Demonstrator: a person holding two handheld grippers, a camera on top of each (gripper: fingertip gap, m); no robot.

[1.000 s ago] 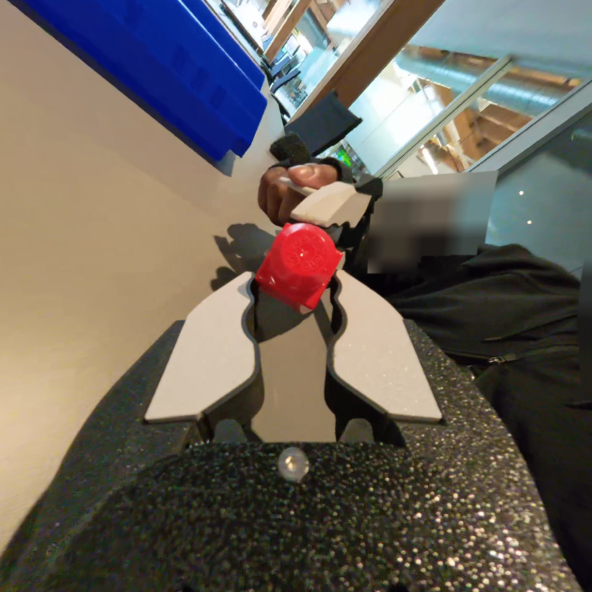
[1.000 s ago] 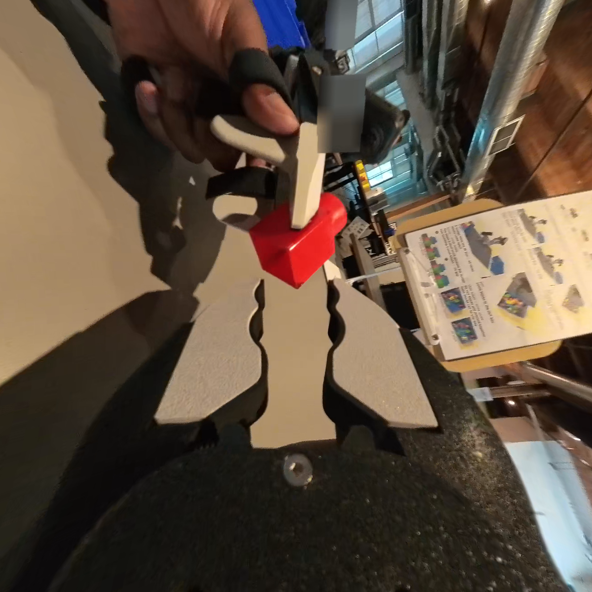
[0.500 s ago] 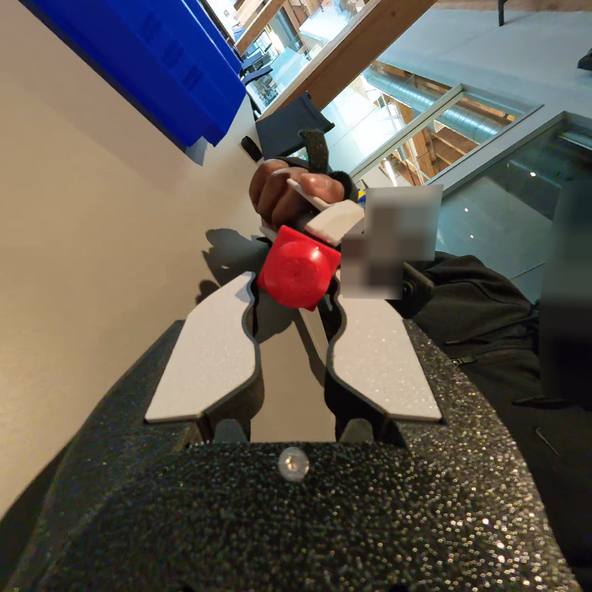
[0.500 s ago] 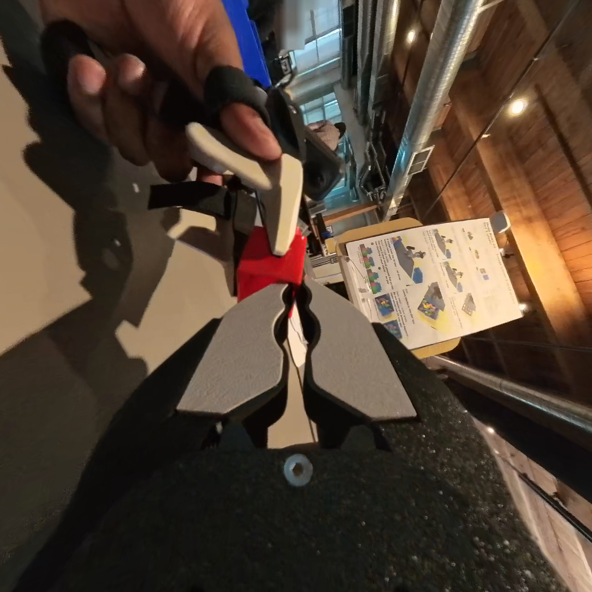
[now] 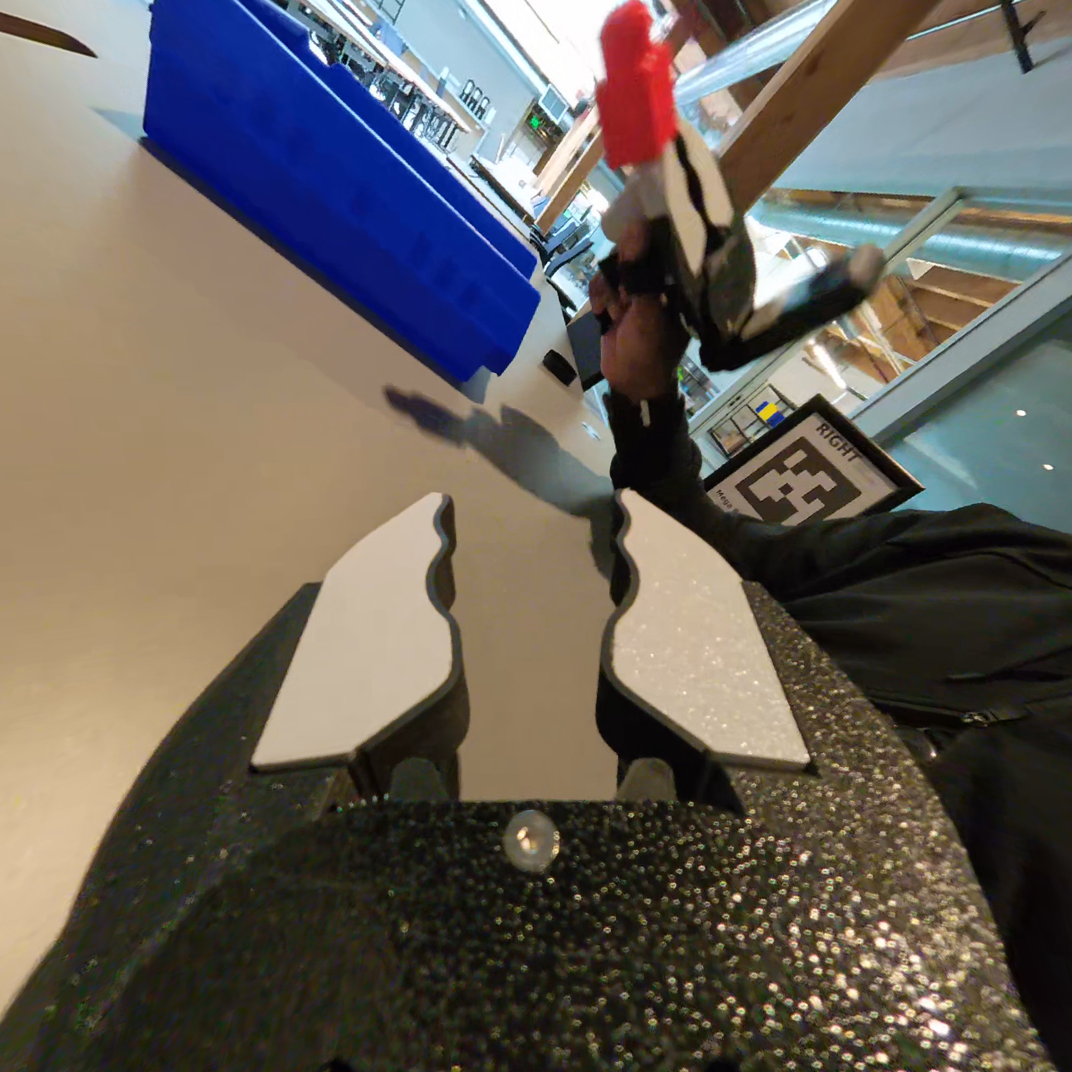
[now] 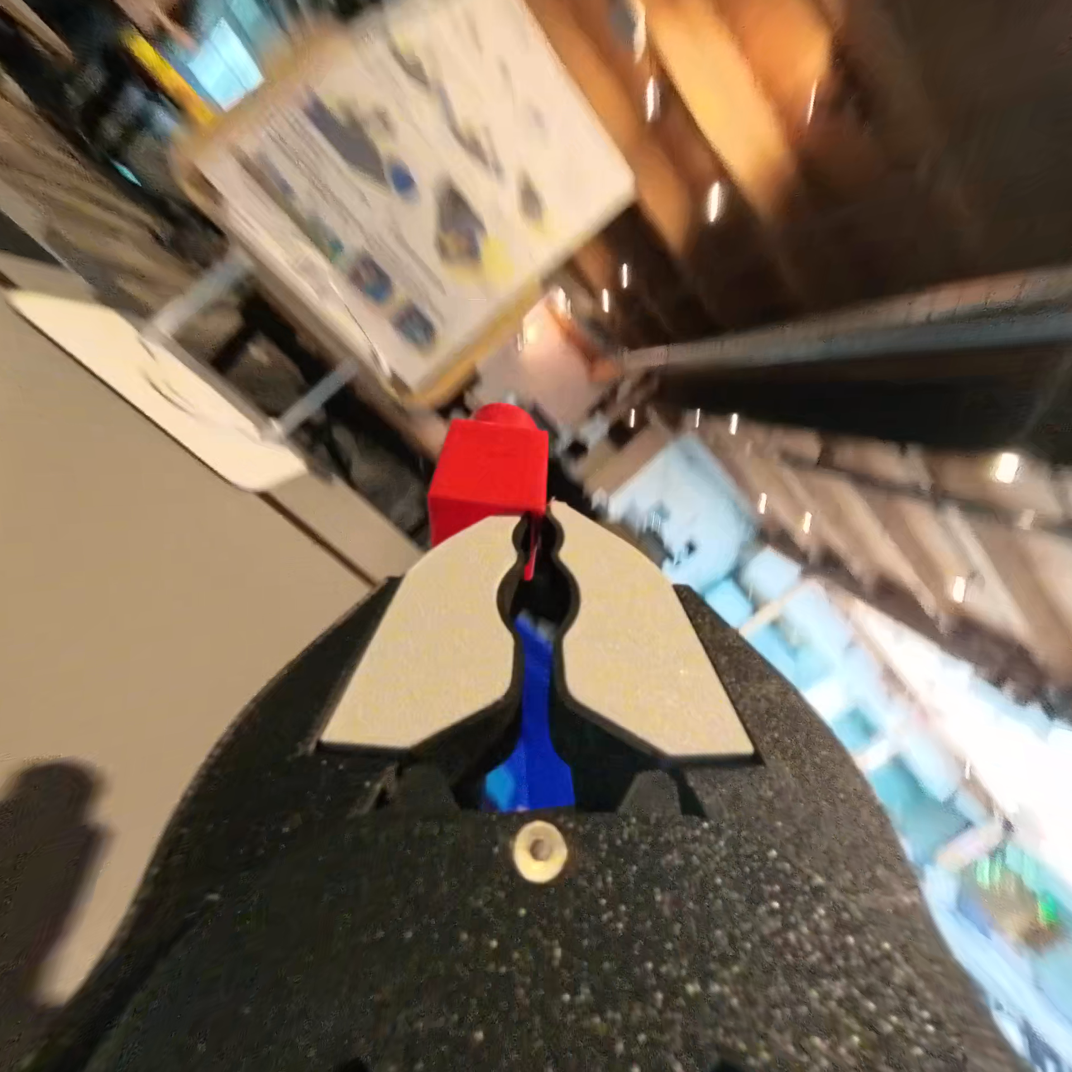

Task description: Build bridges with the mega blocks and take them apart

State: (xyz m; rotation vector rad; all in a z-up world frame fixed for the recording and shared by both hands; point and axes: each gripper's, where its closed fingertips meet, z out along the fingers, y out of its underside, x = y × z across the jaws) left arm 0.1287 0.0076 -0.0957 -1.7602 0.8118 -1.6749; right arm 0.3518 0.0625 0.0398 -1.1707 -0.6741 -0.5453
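Observation:
My right gripper (image 6: 536, 519) is shut on a small red block (image 6: 490, 473), gripping it by its lower edge; the block sticks out past the fingertips. In the left wrist view the same red block (image 5: 635, 96) is held high in the air by that gripper (image 5: 655, 162), above the beige table (image 5: 174, 435). My left gripper (image 5: 531, 510) is open and empty, low over the table. The right wrist view is motion-blurred.
A blue bin (image 5: 325, 180) stands on the table at the back left; a sliver of it (image 6: 536, 719) shows between my right fingers. A framed marker card (image 5: 806, 481) stands at the right. A person's dark sleeve (image 5: 899, 586) reaches across. A picture sheet on a stand (image 6: 406, 191) is behind.
The red block passed from my left gripper to my right. The right gripper shut on it and lifted it up and away; the left gripper opened and is empty.

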